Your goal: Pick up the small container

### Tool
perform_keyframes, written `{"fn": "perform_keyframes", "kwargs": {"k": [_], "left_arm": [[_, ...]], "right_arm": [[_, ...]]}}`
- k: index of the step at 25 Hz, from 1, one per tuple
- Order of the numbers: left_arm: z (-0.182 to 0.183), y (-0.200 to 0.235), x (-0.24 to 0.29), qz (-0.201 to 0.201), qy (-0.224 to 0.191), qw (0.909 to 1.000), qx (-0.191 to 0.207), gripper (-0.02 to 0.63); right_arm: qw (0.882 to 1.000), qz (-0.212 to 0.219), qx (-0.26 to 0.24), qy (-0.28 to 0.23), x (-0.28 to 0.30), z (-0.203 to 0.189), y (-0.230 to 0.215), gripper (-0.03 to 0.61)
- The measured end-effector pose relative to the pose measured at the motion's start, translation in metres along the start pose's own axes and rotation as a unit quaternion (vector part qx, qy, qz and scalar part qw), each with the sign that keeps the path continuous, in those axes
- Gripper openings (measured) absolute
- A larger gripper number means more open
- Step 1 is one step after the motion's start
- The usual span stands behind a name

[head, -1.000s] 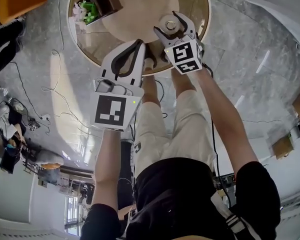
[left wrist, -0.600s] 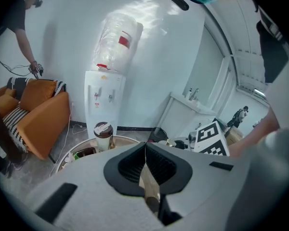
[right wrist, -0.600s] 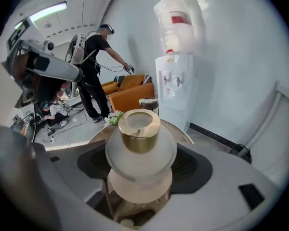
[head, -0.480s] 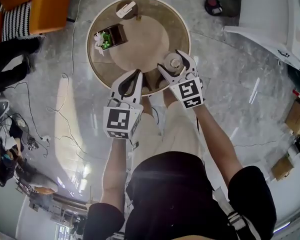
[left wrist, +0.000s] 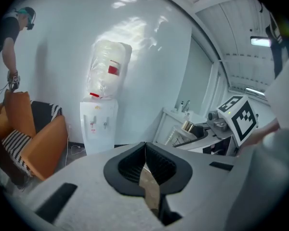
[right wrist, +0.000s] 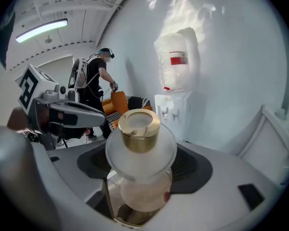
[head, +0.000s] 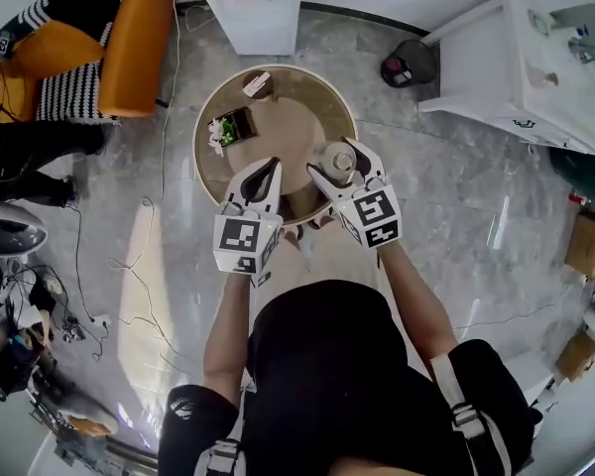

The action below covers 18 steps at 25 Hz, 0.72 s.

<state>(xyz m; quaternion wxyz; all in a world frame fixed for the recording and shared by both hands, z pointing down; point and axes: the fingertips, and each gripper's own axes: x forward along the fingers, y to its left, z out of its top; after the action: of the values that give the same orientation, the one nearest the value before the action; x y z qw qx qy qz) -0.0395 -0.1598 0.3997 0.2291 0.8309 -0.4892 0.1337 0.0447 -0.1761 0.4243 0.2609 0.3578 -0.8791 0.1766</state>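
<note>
Your right gripper (head: 337, 160) clamps the gold-capped small container (right wrist: 140, 146), apparently lifted above the round table's (head: 322, 102) near right edge. Your left gripper (head: 266, 167) hangs closed, empty. Pick-up looks complete.

I count two grippers, my left gripper (head: 274, 164) and right gripper (head: 337, 159); one small container (right wrist: 140, 143); one round table (head: 283, 117); one plant box (head: 230, 129) at its ten o'clock.
</note>
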Motion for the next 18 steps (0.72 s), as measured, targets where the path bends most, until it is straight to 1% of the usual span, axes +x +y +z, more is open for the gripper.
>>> {"fn": "perform_keyframes", "kwargs": {"k": [3,6,9,12,14,18], "left_arm": [[0.029,-0.007,-0.012,-0.004,-0.019,0.9997,0.017,0.020],[0.051,-0.016,-0.022,-0.013,-0.035,0.9990,0.024,0.020],[0.071,-0.023,-0.031,-0.023,-0.050,0.9979,0.035,0.020],[0.095,-0.023,-0.040,-0.029,-0.063,0.9967,0.042,0.020],[0.112,-0.022,-0.046,-0.027,-0.069,0.9962,0.047,0.020],[0.144,-0.014,-0.055,-0.006,-0.078,0.9955,0.052,0.020]], "right_arm": [[1.000,0.000,0.000,-0.008,-0.020,0.033,0.005,0.334],[1.000,-0.001,0.003,-0.022,-0.040,0.064,0.009,0.334],[0.999,0.008,0.012,-0.034,-0.056,0.093,0.016,0.334],[0.999,0.015,0.003,-0.047,-0.066,0.121,0.021,0.334],[0.998,0.018,-0.003,-0.059,-0.073,0.138,0.024,0.334],[0.996,0.019,-0.012,-0.084,-0.084,0.172,0.026,0.334]]}}
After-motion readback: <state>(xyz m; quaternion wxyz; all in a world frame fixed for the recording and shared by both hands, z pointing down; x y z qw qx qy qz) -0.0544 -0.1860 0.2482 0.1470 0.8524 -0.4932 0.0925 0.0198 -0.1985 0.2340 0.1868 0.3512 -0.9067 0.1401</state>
